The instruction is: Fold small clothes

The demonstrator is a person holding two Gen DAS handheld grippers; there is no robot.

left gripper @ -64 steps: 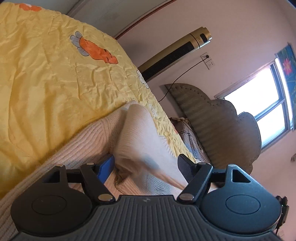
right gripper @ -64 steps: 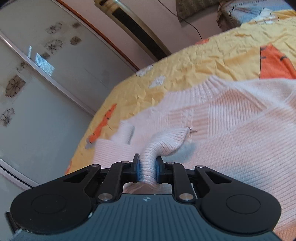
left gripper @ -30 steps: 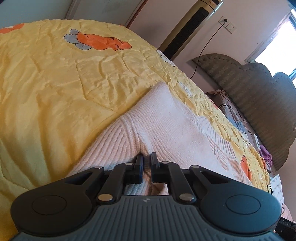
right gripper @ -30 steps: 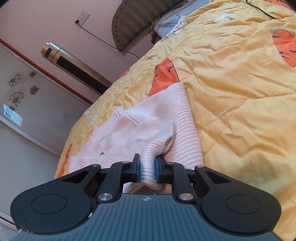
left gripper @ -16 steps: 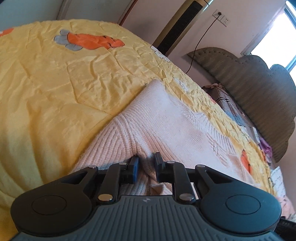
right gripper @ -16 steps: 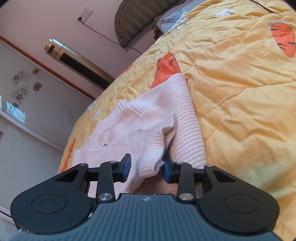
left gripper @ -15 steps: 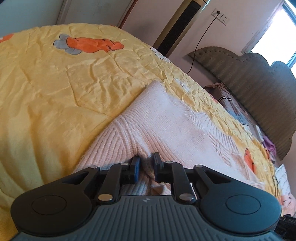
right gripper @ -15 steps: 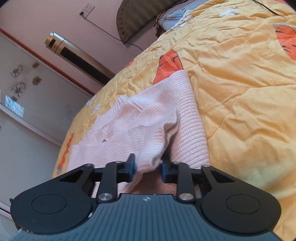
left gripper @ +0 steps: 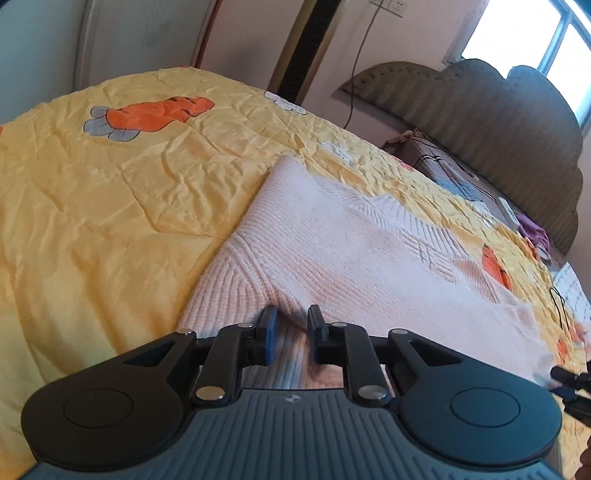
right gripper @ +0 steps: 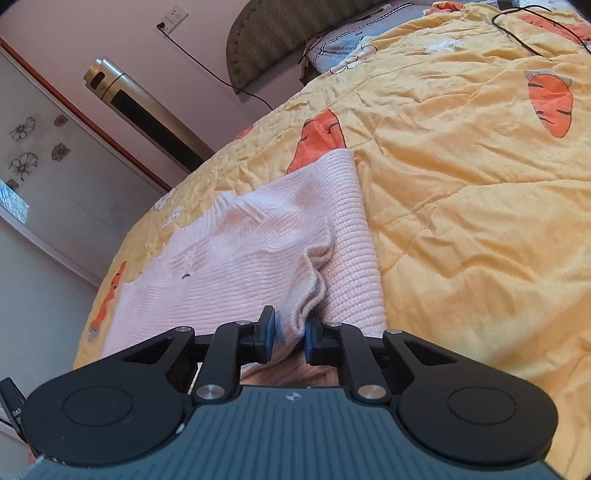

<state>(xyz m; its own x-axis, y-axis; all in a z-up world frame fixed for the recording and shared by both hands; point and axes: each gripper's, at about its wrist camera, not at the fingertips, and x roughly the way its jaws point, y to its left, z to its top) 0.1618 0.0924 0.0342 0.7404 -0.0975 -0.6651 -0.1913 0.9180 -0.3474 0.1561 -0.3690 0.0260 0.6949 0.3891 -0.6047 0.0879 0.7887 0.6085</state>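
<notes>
1. The pink knit sweater (left gripper: 343,251) lies folded on the yellow carrot-print quilt (left gripper: 110,206) of the bed.
2. Left tool (left gripper: 291,328) is opening, knit beneath its gap, nothing gripped.
3. Right tool (right gripper: 290,334) is opening; a bunched fold sits loosely between its pads.
4. Advised: lift both clear without snagging yarn.
5. A black cable (right gripper: 539,29) lies well apart; no obstruction.

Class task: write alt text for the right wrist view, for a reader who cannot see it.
The right gripper, jaws opening, loosely straddles a bunched fold of a pale pink knitted sweater. The sweater lies on a yellow quilt printed with orange carrots.
</notes>
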